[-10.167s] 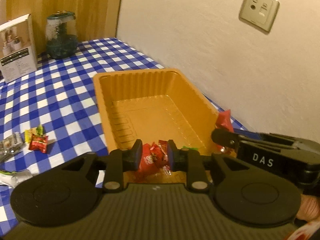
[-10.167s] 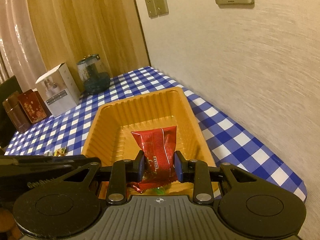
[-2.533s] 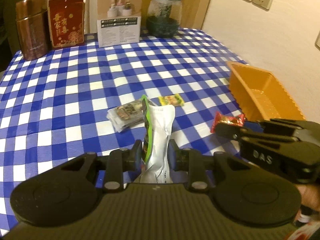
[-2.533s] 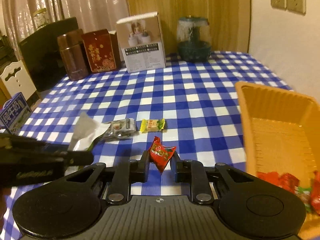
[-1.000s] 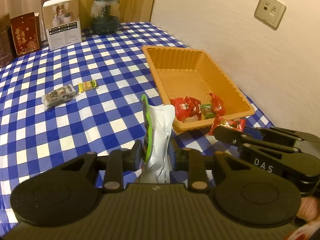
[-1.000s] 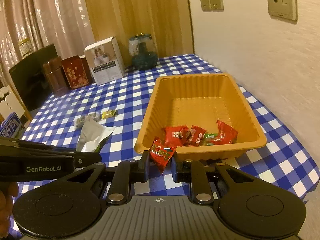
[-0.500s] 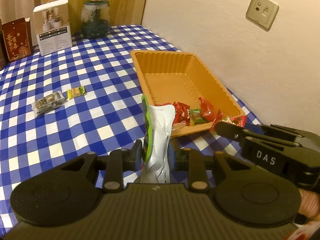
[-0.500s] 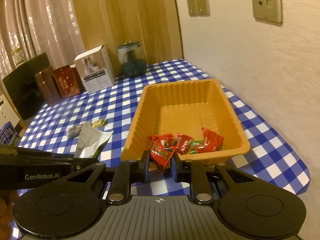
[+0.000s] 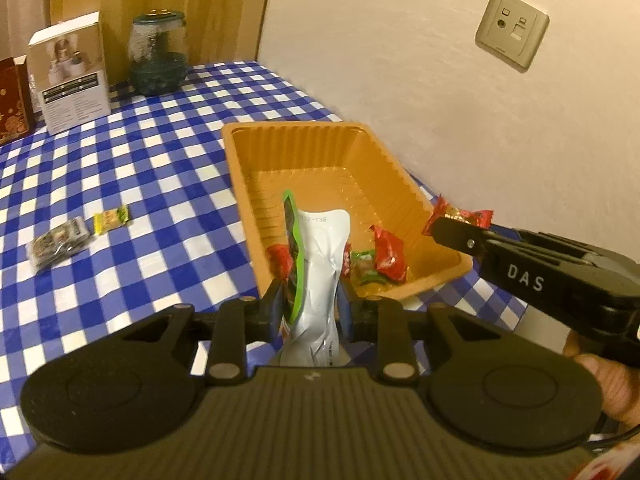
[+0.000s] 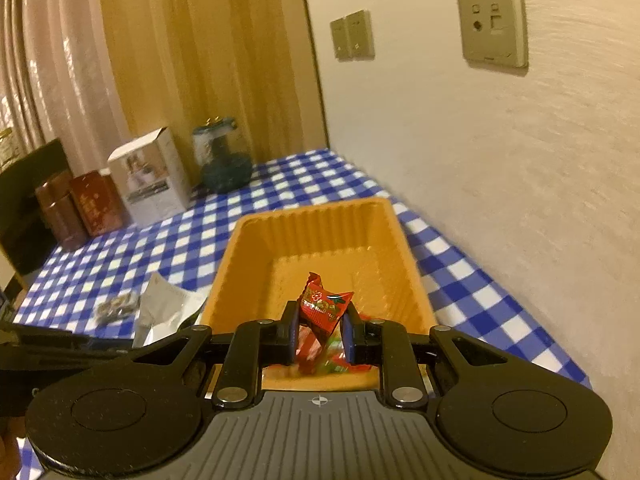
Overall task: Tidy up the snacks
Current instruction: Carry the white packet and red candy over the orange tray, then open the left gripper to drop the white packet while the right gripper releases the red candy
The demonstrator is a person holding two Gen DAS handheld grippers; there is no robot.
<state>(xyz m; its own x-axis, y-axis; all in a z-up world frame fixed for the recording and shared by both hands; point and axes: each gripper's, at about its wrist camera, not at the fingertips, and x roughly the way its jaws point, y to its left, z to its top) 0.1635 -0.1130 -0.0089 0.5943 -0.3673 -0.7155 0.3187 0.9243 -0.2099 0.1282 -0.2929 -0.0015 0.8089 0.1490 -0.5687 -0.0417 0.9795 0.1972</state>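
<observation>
Snacks: we hold pouch [image 9: 318, 264] in left gripper [image 9: 310, 306], red candy [image 10: 324, 306] in right gripper [image 10: 320, 338], both over tray [image 9: 240, 168] near end. We release inside rim, candy first, pouch flat.

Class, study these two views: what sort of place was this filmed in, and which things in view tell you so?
Probably a home dining room: a table under a blue-and-white checked tablecloth, wall sockets on a plastered wall, curtains, and household boxes beside a glass jar at the far end.
</observation>
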